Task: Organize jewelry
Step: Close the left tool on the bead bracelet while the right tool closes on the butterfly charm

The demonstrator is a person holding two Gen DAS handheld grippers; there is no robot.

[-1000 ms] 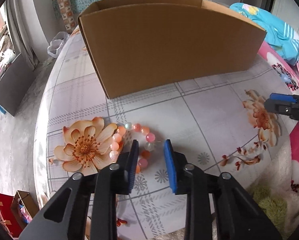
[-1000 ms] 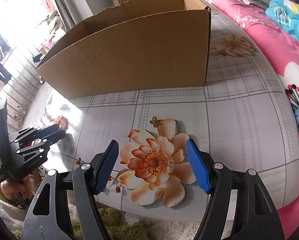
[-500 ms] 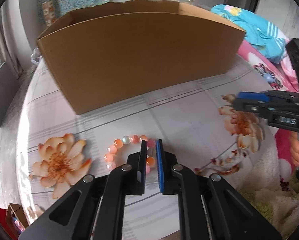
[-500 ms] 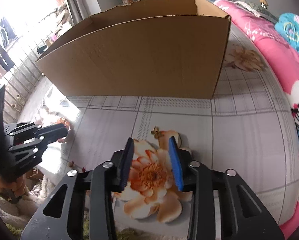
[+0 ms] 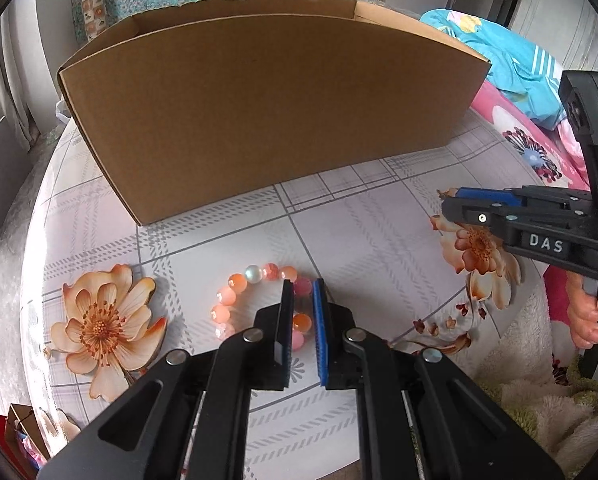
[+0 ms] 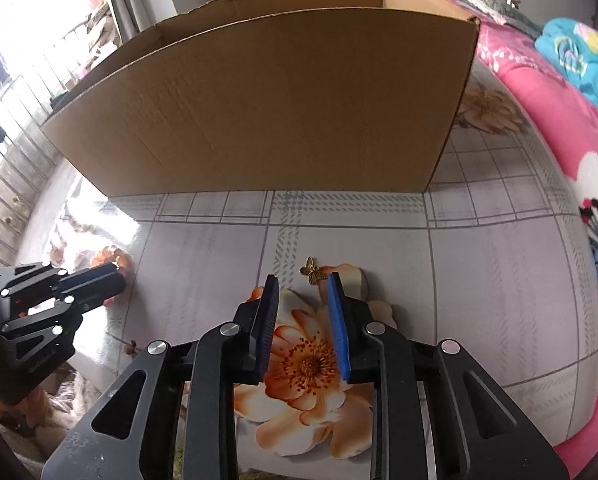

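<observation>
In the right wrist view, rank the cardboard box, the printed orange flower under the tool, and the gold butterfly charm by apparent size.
1. cardboard box, by far the largest.
2. printed orange flower, though nearness to the camera enlarges it.
3. gold butterfly charm, tiny.

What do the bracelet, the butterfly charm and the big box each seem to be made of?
Bracelet: glossy round beads, glass or plastic, going by their shine and translucence.
Butterfly charm: thin gold-toned metal, apparently; it glints.
Box: matte brown cardboard with a ragged top edge.
</observation>
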